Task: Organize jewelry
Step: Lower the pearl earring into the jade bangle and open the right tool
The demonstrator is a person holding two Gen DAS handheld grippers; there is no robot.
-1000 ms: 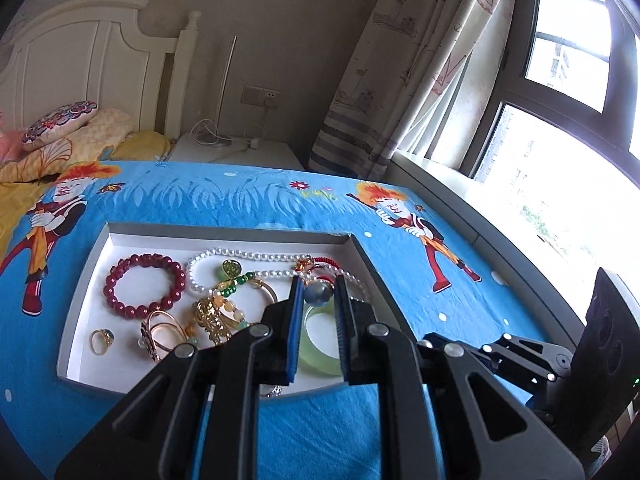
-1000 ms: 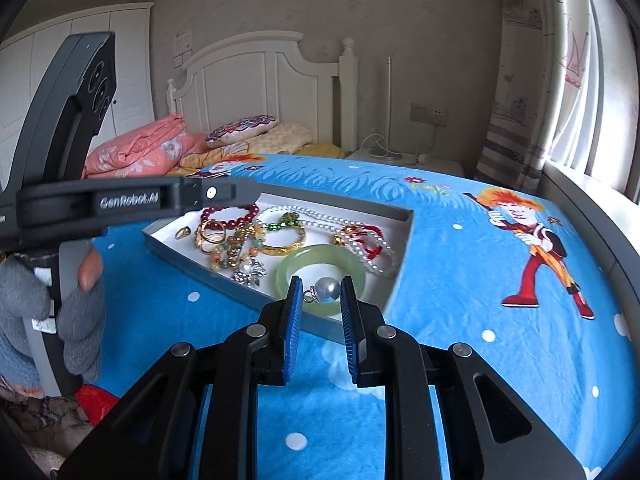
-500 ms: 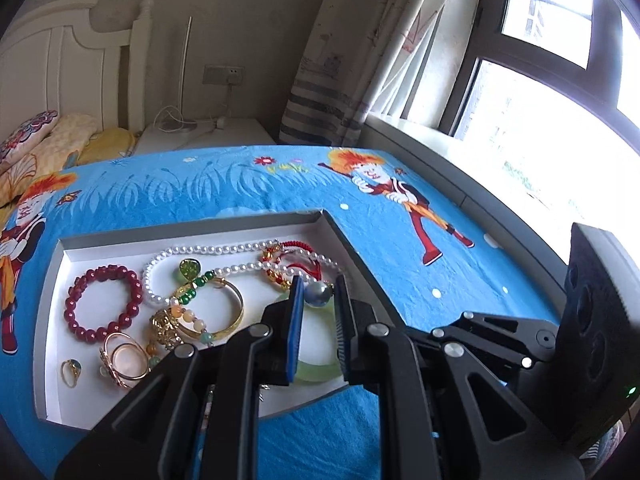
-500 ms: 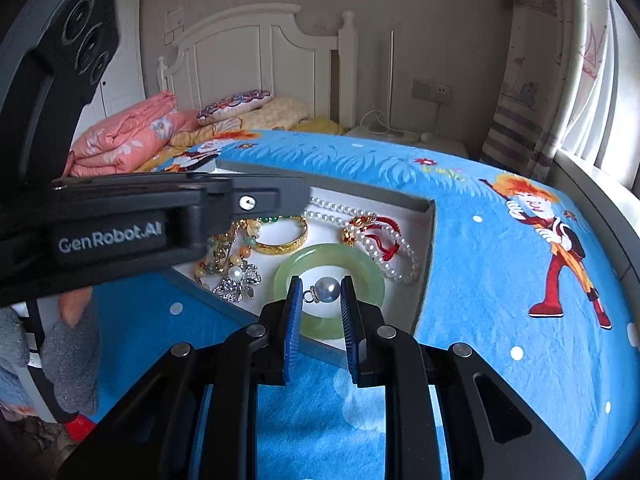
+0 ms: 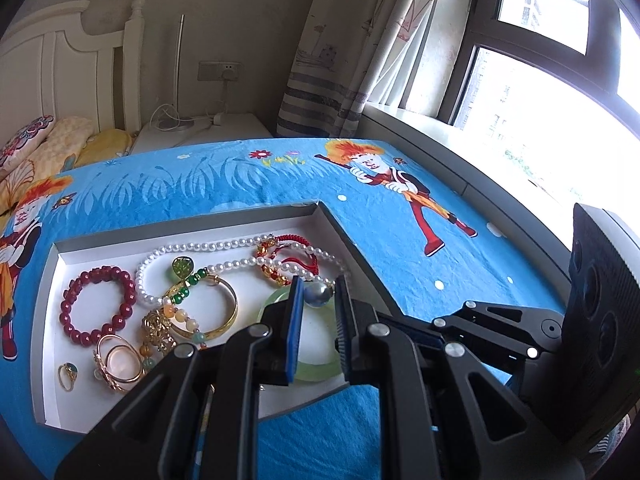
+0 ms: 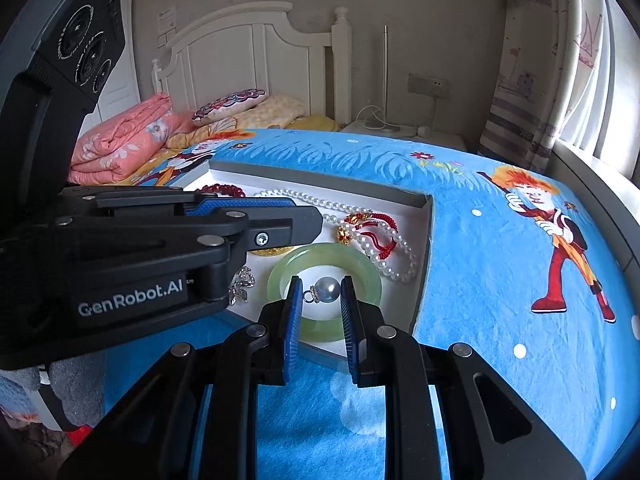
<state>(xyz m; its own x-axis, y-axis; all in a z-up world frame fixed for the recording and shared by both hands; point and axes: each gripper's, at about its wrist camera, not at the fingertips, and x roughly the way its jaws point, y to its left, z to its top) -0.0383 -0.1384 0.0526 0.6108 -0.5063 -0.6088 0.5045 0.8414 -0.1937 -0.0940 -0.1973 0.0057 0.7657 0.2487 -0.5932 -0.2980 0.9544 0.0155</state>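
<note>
Inside one tray point(image 5: 56, 320): two beaded bracelets, one jade bangle point(image 6: 324, 264); both tongs narrowly open, holding nothing.

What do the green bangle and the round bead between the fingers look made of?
Green bangle: pale, translucent and glossy, so probably jade or glass. Bead: grey-blue with a soft sheen, in a small metal cap with a loop, so likely a pearl, real or imitation.

Glossy grey pearl point(image 6: 329, 289), smooth translucent jade bangle point(image 6: 362, 272), shiny gold bangle point(image 5: 228, 316), matt fleecy blue blanket point(image 6: 480, 264).
</note>
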